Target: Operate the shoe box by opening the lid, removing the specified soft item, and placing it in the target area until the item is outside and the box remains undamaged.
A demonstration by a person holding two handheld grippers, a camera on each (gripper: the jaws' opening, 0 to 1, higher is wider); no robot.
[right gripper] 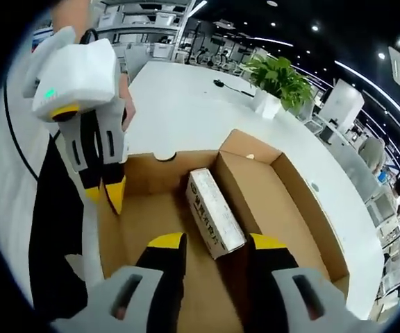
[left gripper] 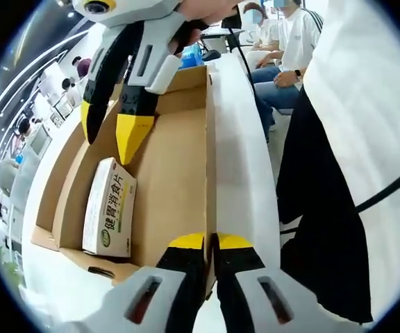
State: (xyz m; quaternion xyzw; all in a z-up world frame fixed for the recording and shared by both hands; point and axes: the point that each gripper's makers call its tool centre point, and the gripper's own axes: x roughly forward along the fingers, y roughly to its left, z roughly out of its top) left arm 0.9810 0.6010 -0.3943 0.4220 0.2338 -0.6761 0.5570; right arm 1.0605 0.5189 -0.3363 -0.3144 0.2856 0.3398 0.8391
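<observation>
Two handheld grippers work at an open shoe box (right gripper: pixel 283 201) of plain brown corrugated cardboard, sitting on a smooth white table (right gripper: pixel 186 104). Its white lid (left gripper: pixel 238 173) stands raised along one long side.

Inside, on the cardboard floor, lies a small rectangular carton (right gripper: pixel 214 211) with sharp edges, white with green and yellow print; the characters on it are too small to read reliably. Whether it is soft cannot be judged.

Seen from the left gripper view, the left gripper (left gripper: pixel 210 243) has its yellow-tipped black jaws nearly together, pinching the upright edge where lid meets box wall. The right gripper (left gripper: pixel 110 132) reaches down into the box just above the carton (left gripper: pixel 110 208), jaws parted and holding nothing.

Seen from the right gripper view, the right gripper (right gripper: pixel 217 243) straddles the near end of the carton, jaws wide apart; contact cannot be made out. A leafy potted plant (right gripper: pixel 278 82) stands farther along the table. Seated people are partly cut off beyond the lid.
</observation>
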